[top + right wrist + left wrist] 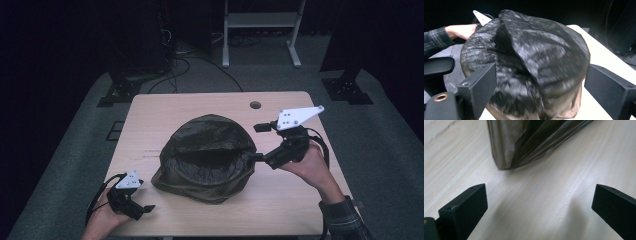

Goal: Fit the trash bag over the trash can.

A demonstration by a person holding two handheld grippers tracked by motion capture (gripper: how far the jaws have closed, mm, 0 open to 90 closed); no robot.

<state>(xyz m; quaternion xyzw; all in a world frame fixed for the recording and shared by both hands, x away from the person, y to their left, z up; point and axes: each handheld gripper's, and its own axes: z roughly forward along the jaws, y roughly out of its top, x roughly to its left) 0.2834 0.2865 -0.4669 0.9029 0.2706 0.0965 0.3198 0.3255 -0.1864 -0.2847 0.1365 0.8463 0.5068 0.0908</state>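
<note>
One table [150, 107], pale wood with a small round hole [255, 105] near its far edge, carries everything shown. Largest on it is the bag [207, 157], a dark, thin, crinkled plastic sack lying puffed into a dome at the table's middle, slightly toward the near edge. Its surface is glossy and creased; a deep fold or opening runs across the top (whether it leads inside cannot be told). In the left gripper view a pointed corner of the bag [506, 162] rests on the wood.

Right hand [310, 167]: raised above the table's right side, forearm in a plaid sleeve [345, 220], holding the right gripper [252, 157] pointed leftward at the bag's right edge. In the right gripper view its jaws stand wide apart on either side of the bag's bulge [529, 65], with nothing pinched (contact with the film cannot be told).

Left hand [102, 217]: low at the near left corner, gripping the left gripper [147, 209], which points right along the tabletop. Its jaws are spread wide over bare wood, near the bag's corner but apart from it.
</note>
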